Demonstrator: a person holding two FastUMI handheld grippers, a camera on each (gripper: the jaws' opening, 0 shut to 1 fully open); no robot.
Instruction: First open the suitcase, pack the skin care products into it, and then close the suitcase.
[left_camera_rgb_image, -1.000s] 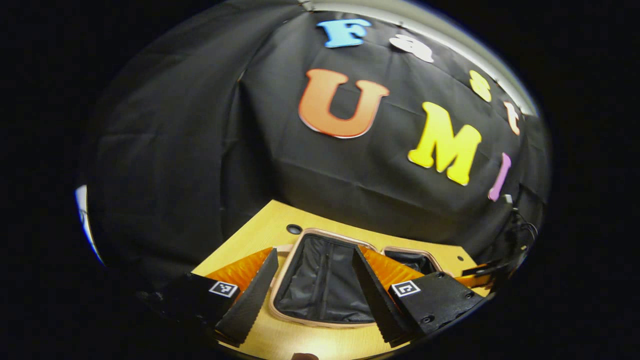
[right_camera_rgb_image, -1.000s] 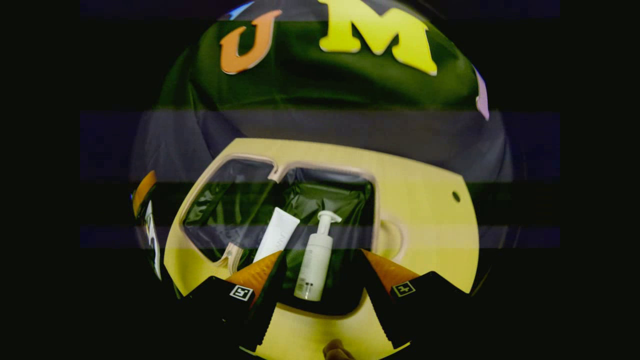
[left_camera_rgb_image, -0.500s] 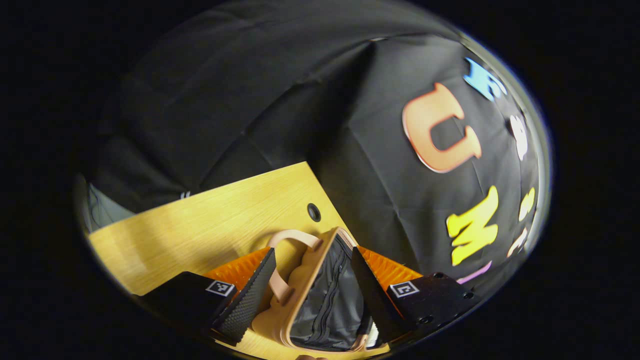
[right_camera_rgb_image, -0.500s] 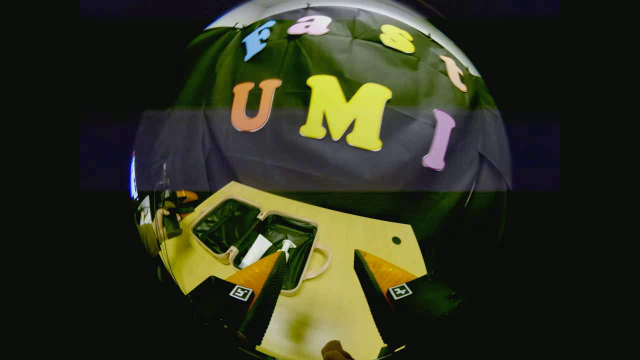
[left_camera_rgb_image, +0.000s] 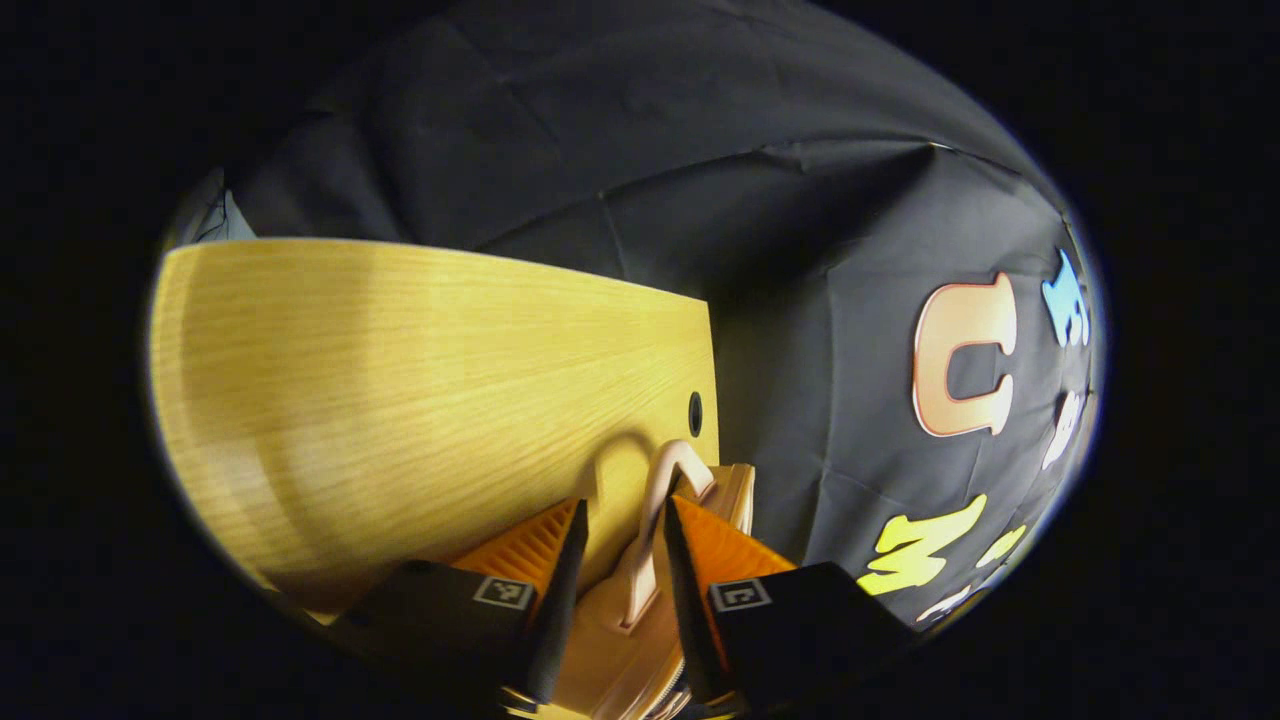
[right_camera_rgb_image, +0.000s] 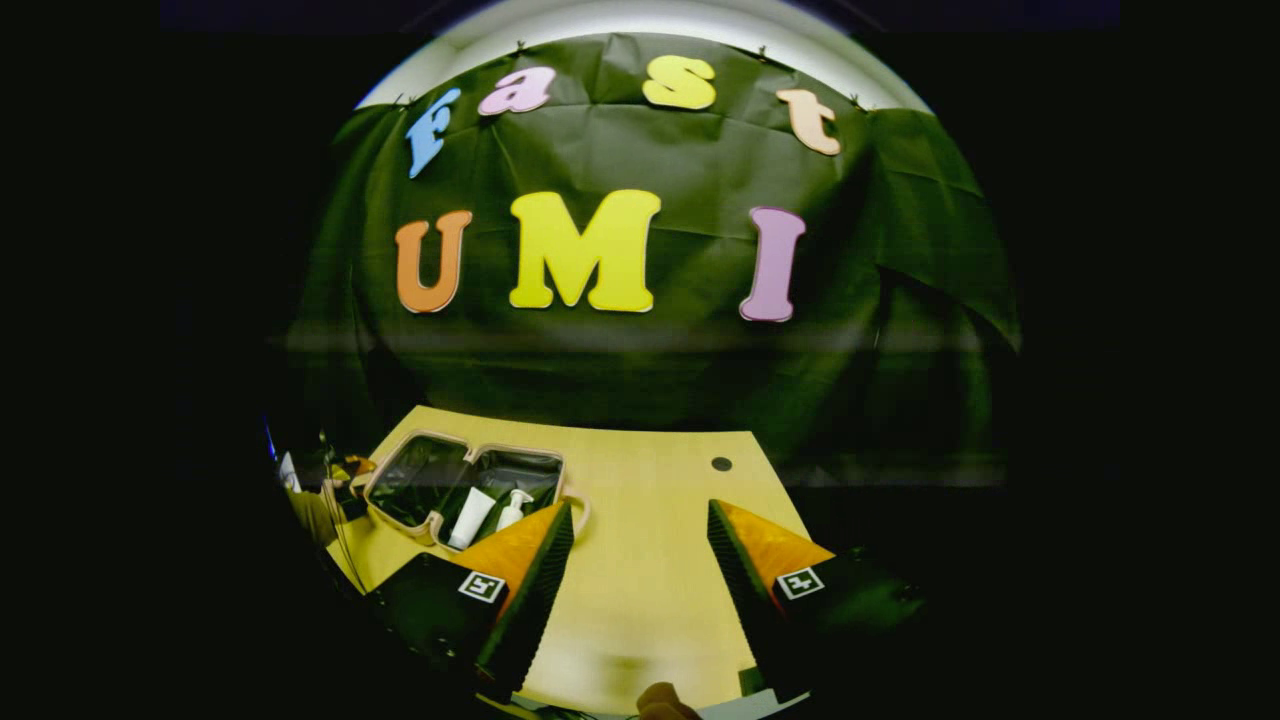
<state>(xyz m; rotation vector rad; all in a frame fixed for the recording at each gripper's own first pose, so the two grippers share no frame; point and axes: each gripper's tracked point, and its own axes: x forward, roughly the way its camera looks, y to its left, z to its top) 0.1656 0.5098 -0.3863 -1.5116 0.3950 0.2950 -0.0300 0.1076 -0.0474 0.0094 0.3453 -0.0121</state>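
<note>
1. Location of the task's thing: in the right gripper view the suitcase (right_camera_rgb_image: 470, 478) lies open and flat on the wooden table (right_camera_rgb_image: 650, 520), at about 9 o'clock from the right gripper (right_camera_rgb_image: 638, 590). A white tube (right_camera_rgb_image: 470, 517) and a white pump bottle (right_camera_rgb_image: 513, 508) lie side by side in its nearer half.
2. Stage, as judged: packing looks complete and closing is the step in hand.
3. Left gripper (left_camera_rgb_image: 618, 585): in the left gripper view its jaws stand narrowed, one finger on each side of the suitcase's handle (left_camera_rgb_image: 655, 520). Whether both pads actually press the handle cannot be told.
4. Right gripper: jaws spread wide, holding nothing, above bare table, well apart from the case.
5. Pose: the left gripper view looks along the shell's outer face toward 12 o'clock, the table tilted steeply across it, which suggests a strongly rolled wrist. The right gripper view is level, aimed at the booth wall.
6. Doing the step well, as judged: secure the handle before lifting; swing the half in an arc about the hinge rather than dragging it; confirm neither item overhangs the rim; use the free gripper to steady the lower half if it slides.
</note>
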